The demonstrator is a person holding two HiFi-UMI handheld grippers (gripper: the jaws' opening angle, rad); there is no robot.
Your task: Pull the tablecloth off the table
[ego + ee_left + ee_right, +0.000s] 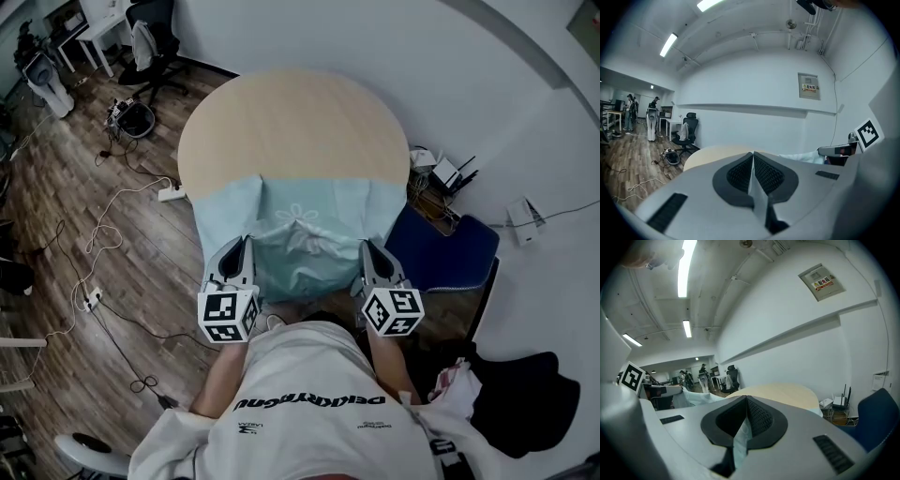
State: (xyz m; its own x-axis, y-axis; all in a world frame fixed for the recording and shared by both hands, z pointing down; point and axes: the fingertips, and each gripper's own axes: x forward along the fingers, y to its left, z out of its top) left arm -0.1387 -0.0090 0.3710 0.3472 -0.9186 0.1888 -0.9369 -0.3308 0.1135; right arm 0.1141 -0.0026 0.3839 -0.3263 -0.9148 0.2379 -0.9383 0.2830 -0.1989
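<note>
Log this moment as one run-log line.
left gripper: shut on tablecloth | right gripper: shut on tablecloth | table: far part bare | tablecloth: bunched at near edge

Bare far tabletop [291, 122]; blue chair [442, 249] rightward.

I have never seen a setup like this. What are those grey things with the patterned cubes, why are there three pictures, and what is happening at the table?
There is no robot here. A person holds two hand tools, each a two-jaw gripper. The head view comes from a camera on the person's head, looking down. It shows the left gripper and the right gripper. The marker cubes are part of them. The other two views come from a camera riding on each gripper, looking along its jaws. On the round table lies a pale blue tablecloth, bunched over the near part, and the far wood is bare. Each gripper's jaws are shut on a fold of the tablecloth.
</note>
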